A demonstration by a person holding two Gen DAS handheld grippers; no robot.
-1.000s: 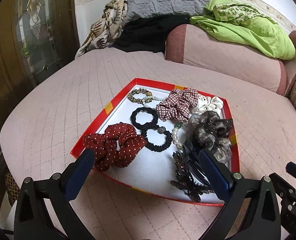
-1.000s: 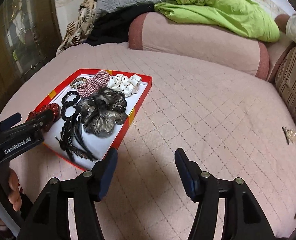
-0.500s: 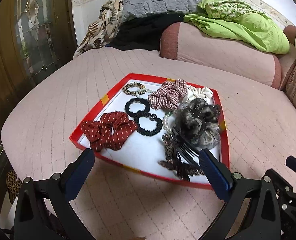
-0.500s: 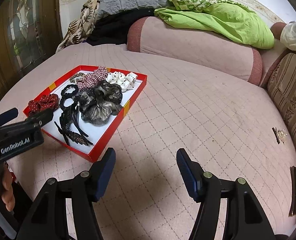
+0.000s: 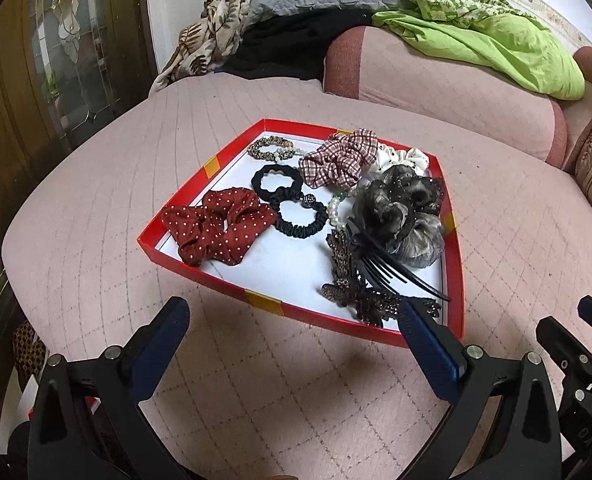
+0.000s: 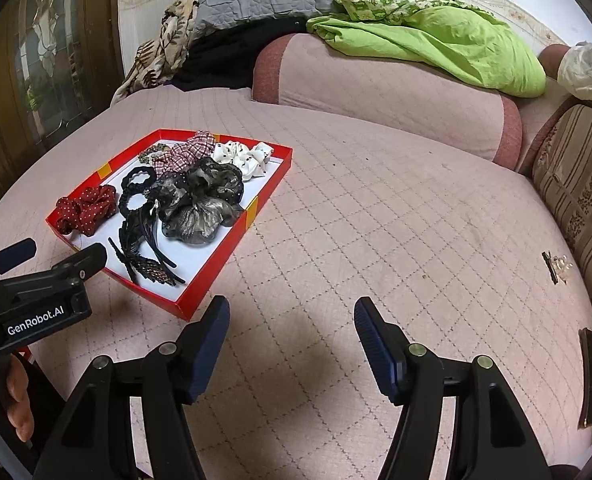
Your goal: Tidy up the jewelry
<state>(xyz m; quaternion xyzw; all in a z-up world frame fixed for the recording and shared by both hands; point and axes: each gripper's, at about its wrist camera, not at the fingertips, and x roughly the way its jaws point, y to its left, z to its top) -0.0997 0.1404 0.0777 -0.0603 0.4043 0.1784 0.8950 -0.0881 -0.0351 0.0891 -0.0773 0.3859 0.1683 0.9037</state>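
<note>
Left gripper (image 5: 292, 320) angled down at near edge of shallow red cardboard tray (image 5: 454, 272) on pink quilted bed (image 6: 376, 216), jaws wide, nothing between. Right gripper (image 6: 292, 320) also angled down over bare quilt right of tray, jaws opening, empty. Tray holds scrunchies; black long-toothed hair comb (image 5: 392, 266) lies flat, teeth pointing toward tray's near-right corner.

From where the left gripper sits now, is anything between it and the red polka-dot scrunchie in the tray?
Only the tray's near red wall. The left gripper is open and empty over the quilted cover, short of the tray; the red polka-dot scrunchie lies uncovered just inside that wall.
</note>
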